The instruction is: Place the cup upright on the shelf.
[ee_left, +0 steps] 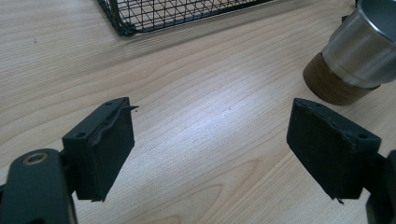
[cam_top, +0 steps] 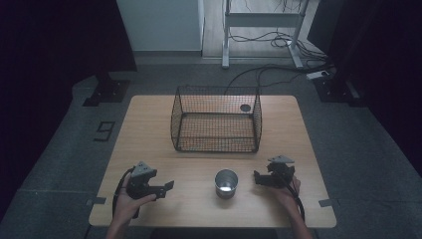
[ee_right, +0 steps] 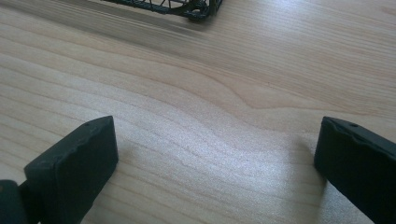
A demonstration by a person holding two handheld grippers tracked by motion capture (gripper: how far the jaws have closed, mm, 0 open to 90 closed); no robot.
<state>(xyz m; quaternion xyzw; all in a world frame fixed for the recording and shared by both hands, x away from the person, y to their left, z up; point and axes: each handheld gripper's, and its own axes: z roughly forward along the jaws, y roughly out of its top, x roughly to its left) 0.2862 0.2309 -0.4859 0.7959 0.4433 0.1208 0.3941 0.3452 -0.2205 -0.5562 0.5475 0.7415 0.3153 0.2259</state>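
One shiny cylindrical steel cup (cam_top: 226, 183) with a brown wooden-looking base stands upright on the pale wooden bench (cam_top: 149, 129), between the two claws and apart from both, in front of the black wire-mesh basket (cam_top: 217, 119). The left claw (cam_top: 167, 185) is released, jaws spread wide over bare wood; the right claw (cam_top: 258, 178) is likewise released. The cup looks rigid, fairly light and slick on its polished wall, so a squeeze across the middle of the wall, held level, seems safest.
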